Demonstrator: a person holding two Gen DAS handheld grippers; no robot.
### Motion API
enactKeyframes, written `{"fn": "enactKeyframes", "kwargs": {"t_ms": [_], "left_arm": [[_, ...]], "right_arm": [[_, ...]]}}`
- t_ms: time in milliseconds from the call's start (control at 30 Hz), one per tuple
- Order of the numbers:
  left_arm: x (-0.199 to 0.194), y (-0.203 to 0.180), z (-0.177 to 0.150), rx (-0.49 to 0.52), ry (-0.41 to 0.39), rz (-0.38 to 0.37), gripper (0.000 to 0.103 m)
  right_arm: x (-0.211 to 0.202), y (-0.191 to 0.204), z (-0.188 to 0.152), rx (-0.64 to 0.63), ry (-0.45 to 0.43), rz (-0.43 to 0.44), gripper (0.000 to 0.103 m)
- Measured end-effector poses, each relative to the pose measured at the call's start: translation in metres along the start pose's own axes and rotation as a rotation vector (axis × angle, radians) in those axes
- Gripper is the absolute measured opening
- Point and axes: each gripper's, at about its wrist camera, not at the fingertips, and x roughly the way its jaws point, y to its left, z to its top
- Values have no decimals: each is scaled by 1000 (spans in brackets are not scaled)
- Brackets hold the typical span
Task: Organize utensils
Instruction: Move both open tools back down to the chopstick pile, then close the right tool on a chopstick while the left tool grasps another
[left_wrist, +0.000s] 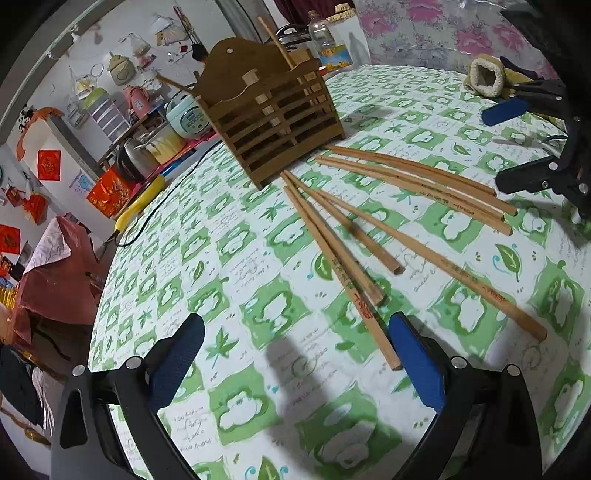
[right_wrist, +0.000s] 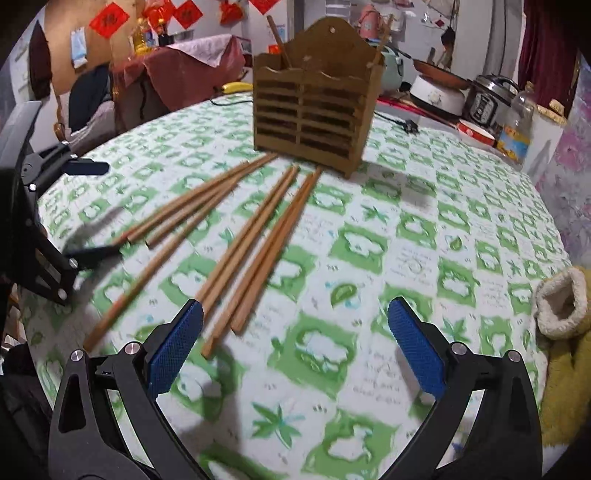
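Several wooden chopsticks lie fanned out on the green-and-white tablecloth in front of a slatted wooden utensil holder; they also show in the right wrist view, below the holder. One chopstick stands in the holder. My left gripper is open and empty just above the cloth, its right finger beside the nearest chopstick's end. My right gripper is open and empty, its left finger beside the chopstick ends. Each gripper shows in the other's view, the right and the left.
A cream fleece glove on yellow cloth lies at the table's right edge. A plastic bottle, rice cooker, pressure cooker and bowls stand behind the holder. A black cable runs over the table's far-left edge.
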Motion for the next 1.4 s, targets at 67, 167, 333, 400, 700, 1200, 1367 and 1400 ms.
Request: {"fn": "enactKeyframes", "kwargs": {"t_ms": [67, 167, 333, 400, 700, 1200, 1367, 1400], "left_arm": [[-2, 2, -4, -4, 5, 0, 98], [-5, 3, -9, -10, 8, 3, 98], [-6, 4, -10, -11, 10, 3, 98], [-6, 6, -11, -14, 12, 0, 99], [-4, 24, -20, -72, 42, 38, 99], [-3, 10, -8, -135, 67, -159, 8], [-5, 8, -4, -161, 62, -152, 8], [-8, 9, -2, -177, 54, -152, 8]], "right_arm": [[2, -1, -4, -3, 30, -15, 96], [9, 0, -4, -15, 68, -41, 92], [14, -4, -4, 7, 88, -54, 86], [16, -5, -3, 14, 99, -42, 86], [22, -20, 3, 78, 86, -38, 59], [19, -27, -1, 120, 78, 50, 13], [18, -27, -1, 143, 74, 87, 3], [17, -28, -1, 147, 70, 86, 2]]}}
